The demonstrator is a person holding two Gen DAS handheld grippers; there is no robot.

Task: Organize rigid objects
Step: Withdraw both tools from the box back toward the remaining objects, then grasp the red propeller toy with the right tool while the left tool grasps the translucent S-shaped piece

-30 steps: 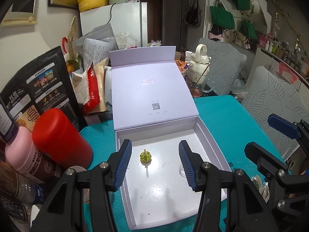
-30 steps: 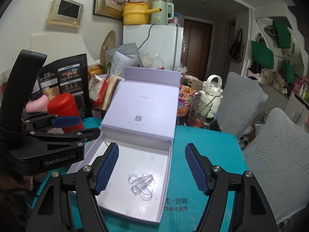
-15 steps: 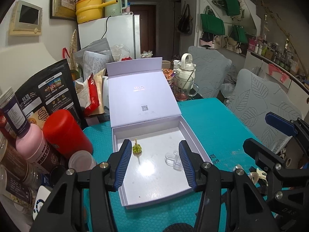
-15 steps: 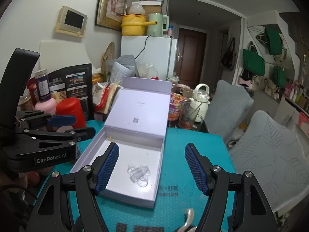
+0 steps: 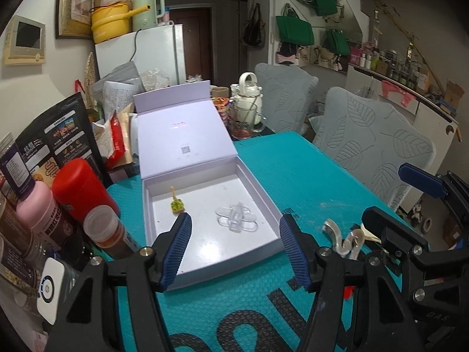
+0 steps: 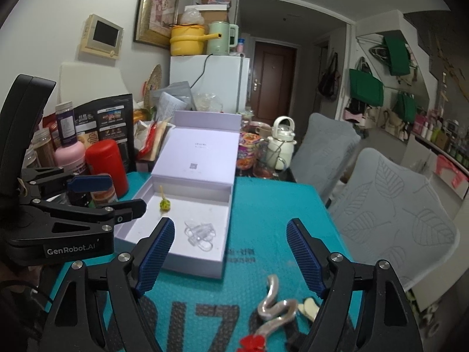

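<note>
We hold both grippers, left (image 5: pixel 234 249) and right (image 6: pixel 230 256), with fingers wide apart and empty. The wavy silver metal clip (image 6: pixel 274 303) lies on the teal worktop (image 6: pixel 263 205) beside the open lilac box (image 6: pixel 227 220). Risk: its curved surface may slip on closure.

Matt lavender cardboard box (image 5: pixel 187 135) (glossy white floor) holds clear plastic clips (image 5: pixel 236 217).

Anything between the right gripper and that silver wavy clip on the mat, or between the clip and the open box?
Nothing visible. The silver wavy clip lies on the mat just below the open right gripper. Bare mat runs to the box; only its low front wall must be cleared.
</note>
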